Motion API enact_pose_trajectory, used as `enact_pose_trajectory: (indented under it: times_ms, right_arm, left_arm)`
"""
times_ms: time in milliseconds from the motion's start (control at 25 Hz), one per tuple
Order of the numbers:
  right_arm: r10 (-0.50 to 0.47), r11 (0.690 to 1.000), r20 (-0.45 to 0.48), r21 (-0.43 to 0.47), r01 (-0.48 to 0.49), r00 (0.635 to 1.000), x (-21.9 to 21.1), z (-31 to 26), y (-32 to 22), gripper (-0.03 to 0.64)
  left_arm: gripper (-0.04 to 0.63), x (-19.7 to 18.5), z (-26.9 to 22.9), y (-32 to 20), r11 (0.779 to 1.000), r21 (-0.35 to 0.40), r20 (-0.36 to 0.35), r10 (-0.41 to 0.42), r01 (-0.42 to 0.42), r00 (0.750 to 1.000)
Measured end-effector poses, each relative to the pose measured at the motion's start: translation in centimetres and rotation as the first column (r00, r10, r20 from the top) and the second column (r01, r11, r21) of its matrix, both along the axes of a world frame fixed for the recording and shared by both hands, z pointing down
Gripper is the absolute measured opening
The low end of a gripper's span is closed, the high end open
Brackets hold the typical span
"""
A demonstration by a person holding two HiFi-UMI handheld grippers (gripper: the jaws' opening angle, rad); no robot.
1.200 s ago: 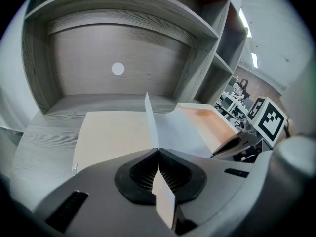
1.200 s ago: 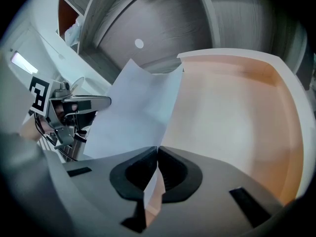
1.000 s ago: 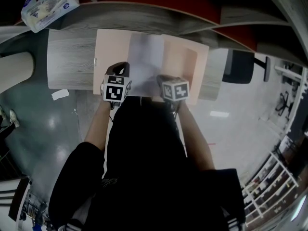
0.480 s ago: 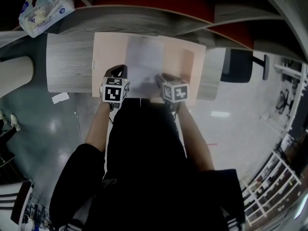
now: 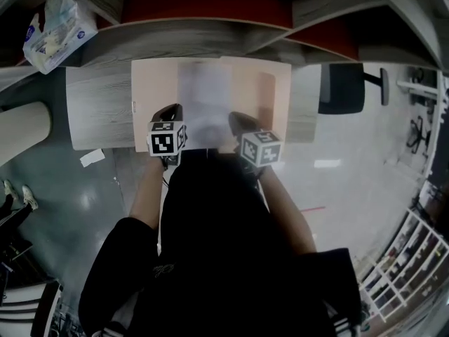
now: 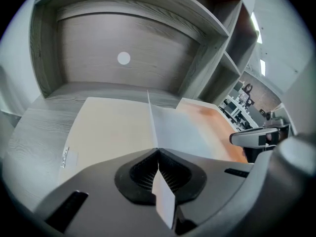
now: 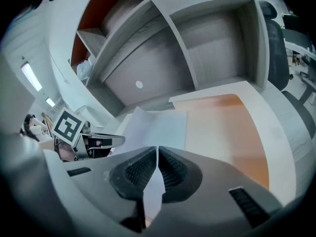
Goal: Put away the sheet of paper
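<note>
Both tongs were closed on the sheet of paper (image 5: pixel 205 93): your left gripper (image 6: pixel 158 154) pinched its near left corner, your right gripper (image 7: pixel 157 154) its near right one. The sheet hung over the middle of the peach folder (image 5: pixel 151 90) on the desk (image 5: pixel 95 107), long axis pointing away from you toward the shelves (image 5: pixel 210 41). By my judgement you were midway: the sheet was in hand above the folder, not yet laid flat and released
</note>
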State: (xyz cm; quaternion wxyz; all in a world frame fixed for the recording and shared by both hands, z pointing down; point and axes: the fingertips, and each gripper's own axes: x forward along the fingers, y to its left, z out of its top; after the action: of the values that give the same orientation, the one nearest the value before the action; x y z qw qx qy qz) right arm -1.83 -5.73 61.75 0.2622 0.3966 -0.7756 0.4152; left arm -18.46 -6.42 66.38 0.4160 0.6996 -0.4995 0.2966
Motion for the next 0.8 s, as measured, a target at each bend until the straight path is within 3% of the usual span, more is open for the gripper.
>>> enact_pose_trajectory:
  times_ms: [240, 800]
  right_arm:
    - [-0.024, 0.996, -0.069, 0.086, 0.029, 0.997, 0.7, -1.0, 1.3, 0.025]
    - [0.031, 0.994, -0.064, 0.110, -0.023, 0.997, 1.4, -1.7, 2.4, 0.025]
  left_arm:
    - [0.046, -0.3, 0.5, 0.7, 1.000, -0.002, 0.057, 0.009, -0.009, 0.998]
    - [0.046, 0.3, 1.0, 0.8, 0.999, -0.026, 0.045, 0.030, -0.029, 0.999]
